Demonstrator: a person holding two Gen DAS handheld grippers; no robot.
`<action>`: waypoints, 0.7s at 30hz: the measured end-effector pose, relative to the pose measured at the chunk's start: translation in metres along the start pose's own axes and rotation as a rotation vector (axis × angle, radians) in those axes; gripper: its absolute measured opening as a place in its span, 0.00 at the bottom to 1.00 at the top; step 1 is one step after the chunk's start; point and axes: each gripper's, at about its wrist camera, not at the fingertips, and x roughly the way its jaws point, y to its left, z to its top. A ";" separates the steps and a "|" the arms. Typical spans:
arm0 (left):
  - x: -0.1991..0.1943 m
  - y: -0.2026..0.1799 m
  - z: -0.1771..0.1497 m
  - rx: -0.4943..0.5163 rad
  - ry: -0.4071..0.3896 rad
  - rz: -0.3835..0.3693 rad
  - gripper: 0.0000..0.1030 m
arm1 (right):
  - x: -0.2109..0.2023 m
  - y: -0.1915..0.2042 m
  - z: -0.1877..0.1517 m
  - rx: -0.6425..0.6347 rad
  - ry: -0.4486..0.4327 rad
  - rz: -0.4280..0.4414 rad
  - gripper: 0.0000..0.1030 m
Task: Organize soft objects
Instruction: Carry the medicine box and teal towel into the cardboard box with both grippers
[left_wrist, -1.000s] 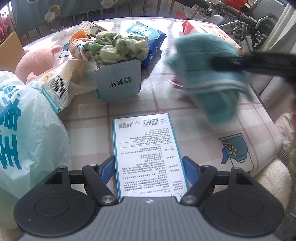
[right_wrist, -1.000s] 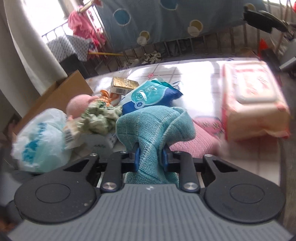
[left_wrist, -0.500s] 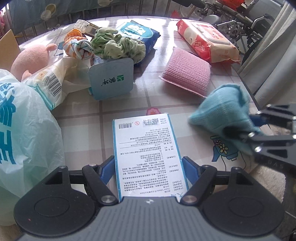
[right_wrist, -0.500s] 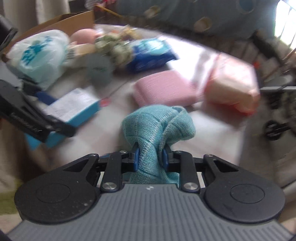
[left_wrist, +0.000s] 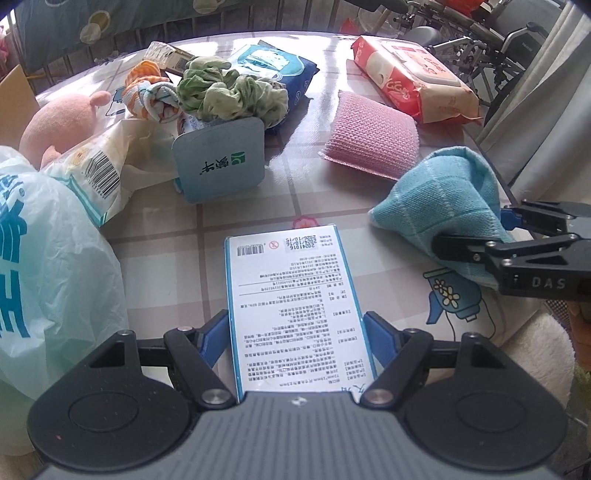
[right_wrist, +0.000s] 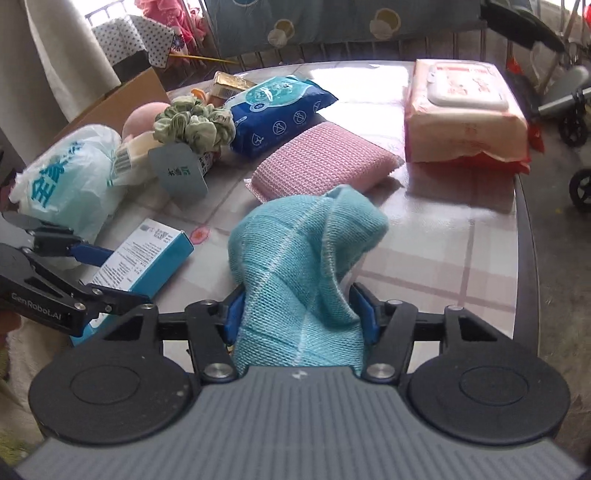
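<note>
cloth going down, most of the sorting still ahead

nearest, the left hand-held gripper (left_wrist: 295, 339) holds the flat blue-and-white box (left_wrist: 295, 306) between its fingers, its far end lying on the desk (left_wrist: 240, 218). just to the right, the right hand-held gripper (right_wrist: 299, 310) is opening its jaws around the teal cloth (right_wrist: 299, 266), which slumps on the desk by the near right edge (bunched, not folded). further off lies the pink sponge pad (left_wrist: 369, 140), then the red wipes pack (left_wrist: 413, 88) at far right. to the far left the green scrunchie (left_wrist: 229, 96), striped sock ball (left_wrist: 147, 99), blue wipes pack (left_wrist: 273, 66), pink plush (left_wrist: 59, 122) and plastic bag (left_wrist: 44, 266) sit heaped together. i judge the work early: one cloth placed, the heap unsorted.
</note>
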 end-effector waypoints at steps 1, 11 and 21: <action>0.000 -0.001 0.000 0.000 -0.005 0.000 0.75 | -0.002 0.004 -0.001 -0.013 0.001 -0.016 0.48; -0.018 -0.020 0.003 0.060 -0.074 -0.030 0.74 | -0.022 0.006 -0.010 0.155 -0.010 0.085 0.26; -0.083 -0.016 0.022 0.082 -0.210 -0.035 0.74 | -0.070 0.030 0.019 0.164 -0.123 0.127 0.26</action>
